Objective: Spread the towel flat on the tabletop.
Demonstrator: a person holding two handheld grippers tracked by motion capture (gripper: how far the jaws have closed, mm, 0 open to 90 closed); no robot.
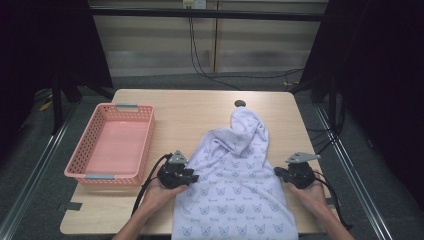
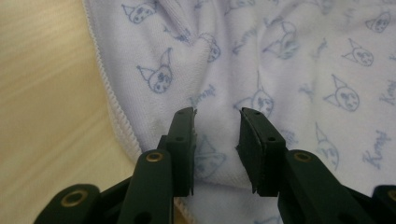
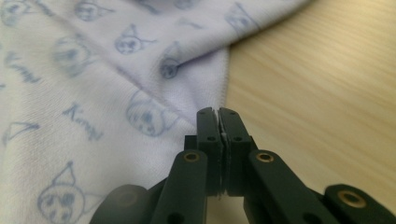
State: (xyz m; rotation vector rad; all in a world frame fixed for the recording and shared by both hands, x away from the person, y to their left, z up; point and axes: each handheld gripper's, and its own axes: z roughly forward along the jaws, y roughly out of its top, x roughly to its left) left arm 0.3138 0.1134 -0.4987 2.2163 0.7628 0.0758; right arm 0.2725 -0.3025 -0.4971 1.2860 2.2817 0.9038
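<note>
One towel [image 1: 235,185], one pink basket [image 1: 111,145], two hand-held grippers on one table [image 1: 200,107].

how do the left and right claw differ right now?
The left claw stands open over the towel, inside its hem; the right claw is shut on the towel's edge. The left sits beside the pink basket, the right toward the bare table side. Both are black and hand-held.

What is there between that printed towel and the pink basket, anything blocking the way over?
Nothing visible blocks it. Between the towel and the pink basket lies bare tabletop, with the left gripper at the towel's near edge, jaws open over the cloth. The right gripper is shut on the towel's opposite edge.
</note>
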